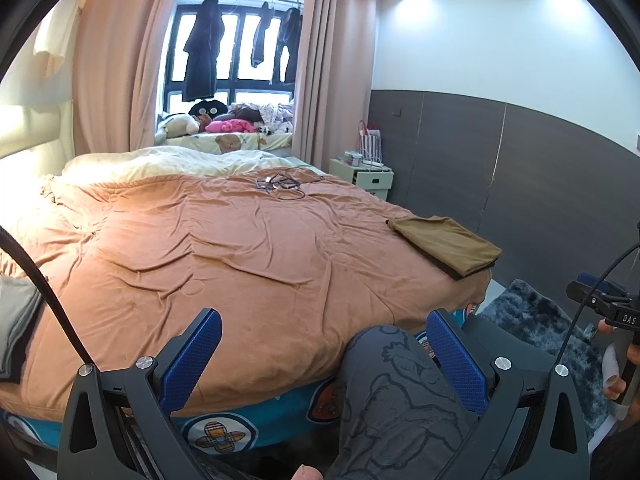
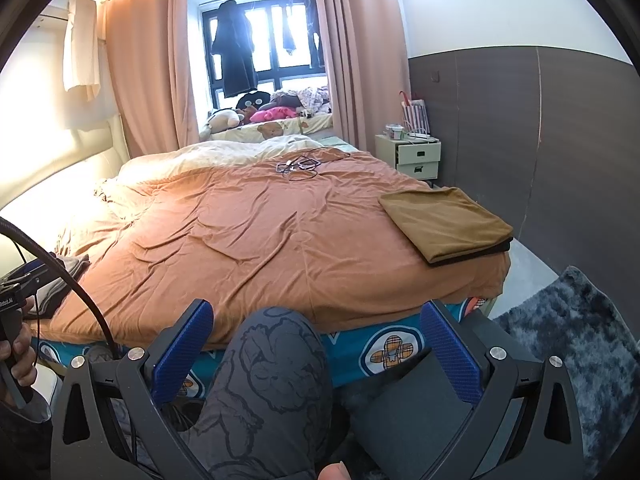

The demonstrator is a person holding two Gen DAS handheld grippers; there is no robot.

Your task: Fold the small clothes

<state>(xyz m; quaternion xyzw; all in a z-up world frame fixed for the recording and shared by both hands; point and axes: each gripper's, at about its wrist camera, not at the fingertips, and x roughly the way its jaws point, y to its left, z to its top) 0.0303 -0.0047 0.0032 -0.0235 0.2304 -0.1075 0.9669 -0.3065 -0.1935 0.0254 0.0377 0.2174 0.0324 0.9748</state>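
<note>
L gripper (image 1: 324, 344) wide open, empty | R gripper (image 2: 318, 338) wide open, empty | folded brown cloth (image 2: 446, 224) on bed

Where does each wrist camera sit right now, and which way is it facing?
Left wrist: low at the bed's foot, facing the window across the orange quilted bedspread; open left gripper, a patterned grey trouser knee, the right hand.
Right wrist: beside it, further right, same heading; open right gripper, the knee, the left hand.
Shared: bedspread, folded mustard-brown cloth, grey folded stack.
</note>
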